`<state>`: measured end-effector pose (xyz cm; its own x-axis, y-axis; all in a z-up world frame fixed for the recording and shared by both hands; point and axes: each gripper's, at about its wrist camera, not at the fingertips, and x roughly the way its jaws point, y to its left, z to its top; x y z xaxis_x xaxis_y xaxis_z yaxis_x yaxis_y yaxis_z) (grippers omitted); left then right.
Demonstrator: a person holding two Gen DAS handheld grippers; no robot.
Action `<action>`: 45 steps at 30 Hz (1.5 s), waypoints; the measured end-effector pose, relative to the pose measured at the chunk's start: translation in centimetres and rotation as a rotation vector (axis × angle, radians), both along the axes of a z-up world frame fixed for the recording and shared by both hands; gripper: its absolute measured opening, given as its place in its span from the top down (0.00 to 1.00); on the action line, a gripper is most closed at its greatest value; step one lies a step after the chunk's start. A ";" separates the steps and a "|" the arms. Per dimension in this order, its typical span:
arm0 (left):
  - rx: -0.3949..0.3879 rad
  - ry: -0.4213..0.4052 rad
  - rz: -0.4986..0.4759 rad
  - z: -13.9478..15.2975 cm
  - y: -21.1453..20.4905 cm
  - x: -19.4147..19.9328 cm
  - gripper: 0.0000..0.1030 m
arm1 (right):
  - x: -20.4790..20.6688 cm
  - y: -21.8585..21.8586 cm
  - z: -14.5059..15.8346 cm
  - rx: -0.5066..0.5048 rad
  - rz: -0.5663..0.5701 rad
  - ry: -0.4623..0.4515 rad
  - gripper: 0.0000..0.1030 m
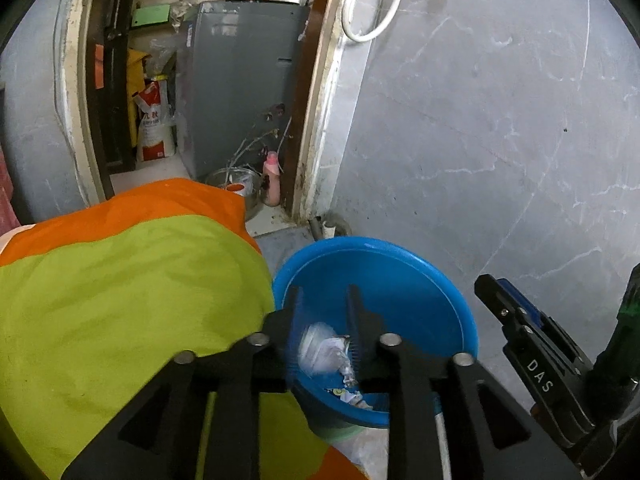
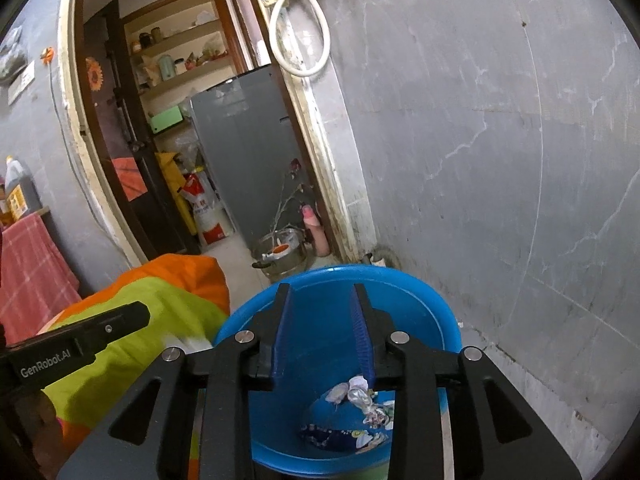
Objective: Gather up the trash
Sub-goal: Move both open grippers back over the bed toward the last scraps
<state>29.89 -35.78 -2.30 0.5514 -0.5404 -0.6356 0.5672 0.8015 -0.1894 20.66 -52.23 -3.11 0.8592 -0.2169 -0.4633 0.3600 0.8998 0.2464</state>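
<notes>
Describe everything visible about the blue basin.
The blue basin is a round, smooth tub that looks like plastic, upright on the floor against the grey wall. An orange-and-green cloth lies beside it on the left. Crumpled wrappers lie on its bottom. Both grippers are above it, and blurred white trash shows between the left gripper's fingers.

Crumpled wrappers (image 2: pixel 362 412) (white, silvery, blue) lie in the blue basin's (image 2: pixel 440 320) bottom
</notes>
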 end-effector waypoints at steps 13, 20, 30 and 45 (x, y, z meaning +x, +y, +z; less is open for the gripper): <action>-0.115 -0.097 0.117 4.6 6.9 -1.5 0.53 | -1.2 3.9 4.7 -0.094 0.048 -0.104 0.48; -0.140 -0.210 0.242 7.4 12.7 -3.5 0.12 | -2.1 8.0 7.7 -0.140 0.115 -0.181 0.22; -0.115 -0.300 0.388 8.0 21.3 -6.0 0.05 | -1.7 15.0 9.3 -0.173 0.240 -0.225 0.00; -0.084 -0.242 0.582 5.0 33.2 -6.8 0.05 | 1.5 23.6 8.1 -0.188 0.394 -0.224 0.00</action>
<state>23.04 -2.53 2.67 0.8927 -0.1509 -0.4246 0.0774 0.9796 -0.1856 22.12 -28.62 5.00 0.9668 0.0825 -0.2419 -0.0600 0.9933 0.0988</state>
